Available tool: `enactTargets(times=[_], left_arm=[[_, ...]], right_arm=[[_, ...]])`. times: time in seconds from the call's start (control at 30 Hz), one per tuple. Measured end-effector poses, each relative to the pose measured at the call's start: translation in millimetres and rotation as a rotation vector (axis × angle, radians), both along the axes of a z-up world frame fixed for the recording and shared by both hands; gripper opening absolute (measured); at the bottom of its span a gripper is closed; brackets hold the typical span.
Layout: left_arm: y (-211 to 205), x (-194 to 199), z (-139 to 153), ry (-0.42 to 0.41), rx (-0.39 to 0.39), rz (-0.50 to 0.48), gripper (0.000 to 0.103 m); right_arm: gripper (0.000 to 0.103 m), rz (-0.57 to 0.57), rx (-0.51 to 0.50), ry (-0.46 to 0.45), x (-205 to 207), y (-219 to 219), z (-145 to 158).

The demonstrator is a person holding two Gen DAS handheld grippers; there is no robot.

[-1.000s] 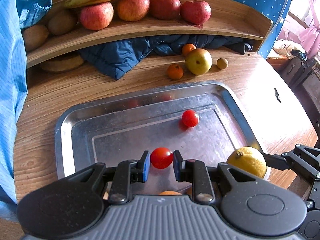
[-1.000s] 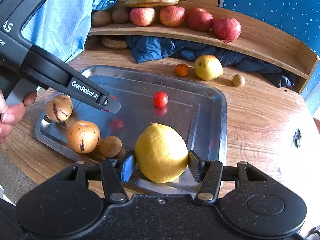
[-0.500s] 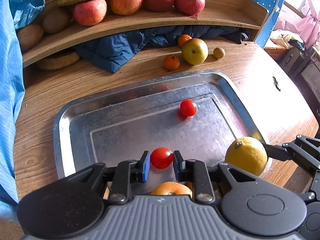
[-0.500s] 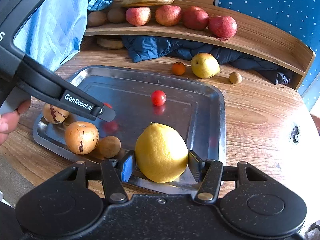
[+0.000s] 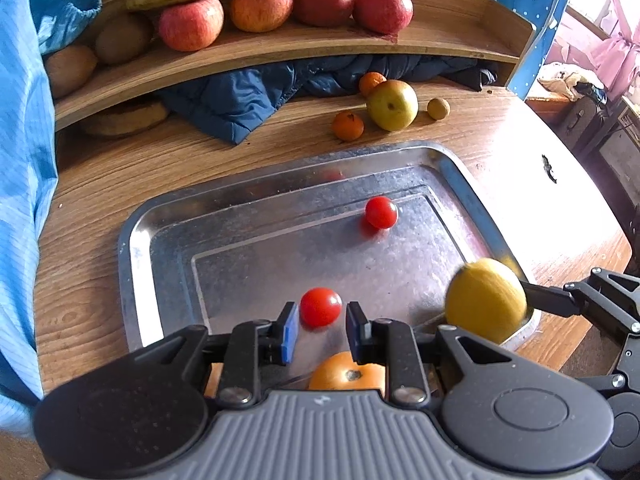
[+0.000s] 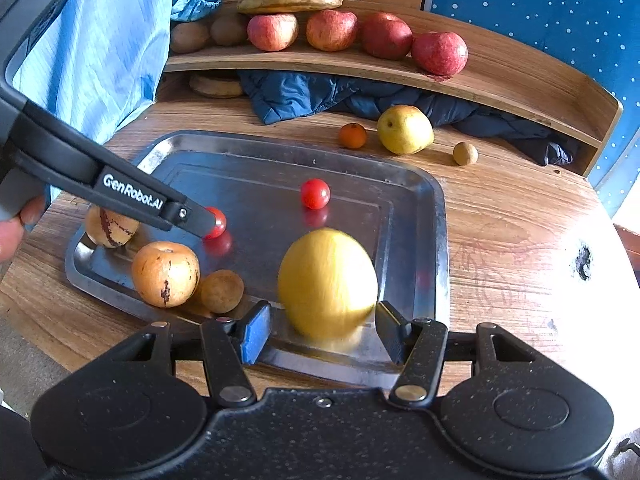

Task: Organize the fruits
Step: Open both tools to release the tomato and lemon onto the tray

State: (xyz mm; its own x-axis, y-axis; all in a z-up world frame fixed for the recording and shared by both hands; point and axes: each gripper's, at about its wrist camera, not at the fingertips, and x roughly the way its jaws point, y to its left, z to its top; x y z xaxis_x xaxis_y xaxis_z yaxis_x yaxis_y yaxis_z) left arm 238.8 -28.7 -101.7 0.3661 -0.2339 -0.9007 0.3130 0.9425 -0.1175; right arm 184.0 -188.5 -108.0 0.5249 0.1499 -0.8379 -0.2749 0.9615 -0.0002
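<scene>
My left gripper (image 5: 322, 320) hangs low over the steel tray (image 5: 132, 248), shut on a red cherry tomato (image 5: 320, 307). The right wrist view shows that tomato (image 6: 214, 222) at the left gripper's tip (image 6: 196, 220). A second cherry tomato (image 5: 381, 212) lies farther back on the tray (image 6: 440, 240). At the tray's near right corner, my right gripper (image 6: 323, 320) has its jaws opening. A blurred yellow lemon (image 6: 328, 284) sits between them with a gap at each pad. From the left wrist camera the lemon (image 5: 486, 300) shows at that corner.
An orange-brown fruit (image 6: 165, 274), a small brown ball (image 6: 221, 291) and a streaked fruit (image 6: 110, 228) crowd the tray's near left. Behind the tray lie a yellow-green apple (image 6: 405, 130), a tangerine (image 6: 353, 135) and a blue jacket (image 6: 304, 94). Above, a curved shelf (image 6: 520, 80) holds apples and bananas.
The right jaws have spread and the lemon has come loose, shifting forward and blurring. The left gripper still has the tomato in about the same spot.
</scene>
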Motion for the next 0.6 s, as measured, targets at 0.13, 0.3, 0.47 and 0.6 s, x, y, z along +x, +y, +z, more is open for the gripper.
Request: enactTargets(times=[0.13,0.3,0.47,0.6], left_arm=[[5,-4,5,-0.011,-0.013,0.006,0.032],[14,-14,16,-0.035,-0.024,0.010,0.050],[25,-28,30,-0.071,-0.018,0.018,0.082],[37,-44,40,-0.114,-0.004,0.019,0.097]], right_arm=[[0.066,-0.005,0.000,-0.018,-8,3,7],[0.075,-0.017,0.002,-0.044,-17,4,16],[0.094,-0.050,0.007,-0.054,-26,5,20],[0.101,-0.075,-0.002,-0.043,-37,8,20]])
